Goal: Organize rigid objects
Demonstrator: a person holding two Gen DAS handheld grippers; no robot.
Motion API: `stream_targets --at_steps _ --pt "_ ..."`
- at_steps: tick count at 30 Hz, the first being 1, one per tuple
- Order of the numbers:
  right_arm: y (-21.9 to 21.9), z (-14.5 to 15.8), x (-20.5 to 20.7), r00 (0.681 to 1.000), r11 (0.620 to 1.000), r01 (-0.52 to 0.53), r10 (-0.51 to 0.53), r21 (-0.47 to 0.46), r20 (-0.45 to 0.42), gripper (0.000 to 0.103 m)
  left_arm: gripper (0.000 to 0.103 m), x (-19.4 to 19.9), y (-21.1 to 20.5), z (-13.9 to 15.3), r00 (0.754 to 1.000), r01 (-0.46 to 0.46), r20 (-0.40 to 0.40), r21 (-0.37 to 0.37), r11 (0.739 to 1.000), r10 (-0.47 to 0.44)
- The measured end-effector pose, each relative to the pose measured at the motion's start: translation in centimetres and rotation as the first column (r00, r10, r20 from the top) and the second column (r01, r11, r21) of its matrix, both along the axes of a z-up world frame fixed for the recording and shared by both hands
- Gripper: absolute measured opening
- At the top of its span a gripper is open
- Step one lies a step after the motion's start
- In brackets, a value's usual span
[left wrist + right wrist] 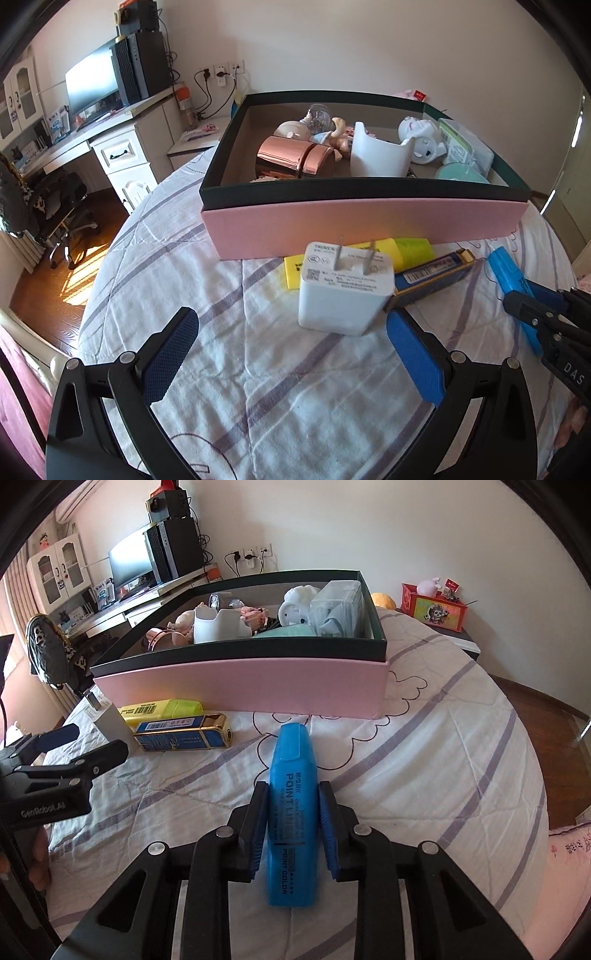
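Note:
A pink box with a dark rim [362, 225] [258, 686] sits on the bed, holding several small items. In front of it lie a white charger plug [343, 291] [110, 722], a yellow highlighter [388, 251] [162, 709] and a dark blue lighter [432, 277] [184, 736]. My right gripper [293, 794] is shut on a blue highlighter [293, 812] [511, 284], its pads pressed to both sides. My left gripper [291, 325] is open and empty, just short of the charger plug; its right pad [413, 358] is near the lighter.
The bed has a white quilt with purple stripes [221, 369] [424, 775]. A desk with a monitor [92, 85] and a chair [55, 206] stand to the left. A nightstand with a red box [436, 607] is at the far right.

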State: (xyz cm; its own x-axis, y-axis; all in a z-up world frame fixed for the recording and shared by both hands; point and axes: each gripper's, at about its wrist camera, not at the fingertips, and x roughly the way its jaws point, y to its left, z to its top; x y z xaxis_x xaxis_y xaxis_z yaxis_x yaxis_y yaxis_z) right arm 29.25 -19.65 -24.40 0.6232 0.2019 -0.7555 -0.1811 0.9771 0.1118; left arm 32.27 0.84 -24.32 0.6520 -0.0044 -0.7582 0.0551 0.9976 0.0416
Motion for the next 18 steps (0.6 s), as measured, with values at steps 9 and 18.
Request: stream_targets --at_steps 9,18 --pt "0.7 -0.1 0.1 1.0 0.999 0.0 0.0 -0.046 -0.001 0.027 0.063 1.6 -0.9 -0.9 0.999 0.049 -0.025 -0.005 0.999 -0.049" --pt "1.0 0.2 -0.3 1.0 0.998 -0.005 0.006 -0.064 0.016 0.027 0.041 -0.3 -1.4 -0.1 0.996 0.085 0.021 -0.007 0.996 -0.085"
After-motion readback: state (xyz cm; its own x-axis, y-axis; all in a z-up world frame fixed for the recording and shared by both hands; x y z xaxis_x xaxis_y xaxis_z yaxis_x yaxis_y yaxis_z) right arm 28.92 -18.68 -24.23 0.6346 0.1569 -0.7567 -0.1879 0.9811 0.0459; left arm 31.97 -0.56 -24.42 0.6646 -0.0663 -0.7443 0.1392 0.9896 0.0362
